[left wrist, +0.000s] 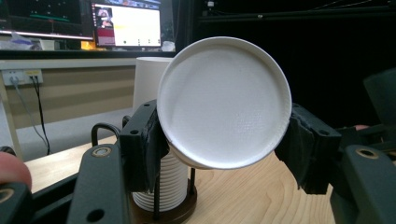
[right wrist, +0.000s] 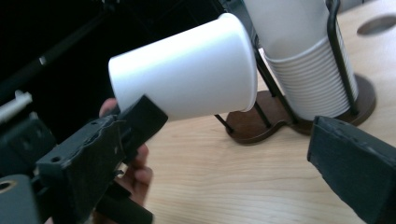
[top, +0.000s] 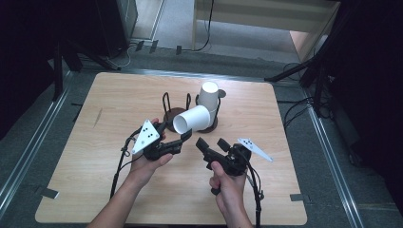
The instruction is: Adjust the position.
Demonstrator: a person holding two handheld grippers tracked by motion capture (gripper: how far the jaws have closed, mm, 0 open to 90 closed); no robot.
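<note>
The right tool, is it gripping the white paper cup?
No, the right tool stands open and apart from the white paper cup, which the left tool holds.

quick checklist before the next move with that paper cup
1. Left gripper clamped on the paper cup: ok.
2. Cup clear of the table: ok, held on its side.
3. Right gripper open and apart from the cup: ok.
4. Cup stack seated in the holder: ok.
5. Holder's second ring free: ok.
6. Cup uncrushed: cannot tell.
</note>
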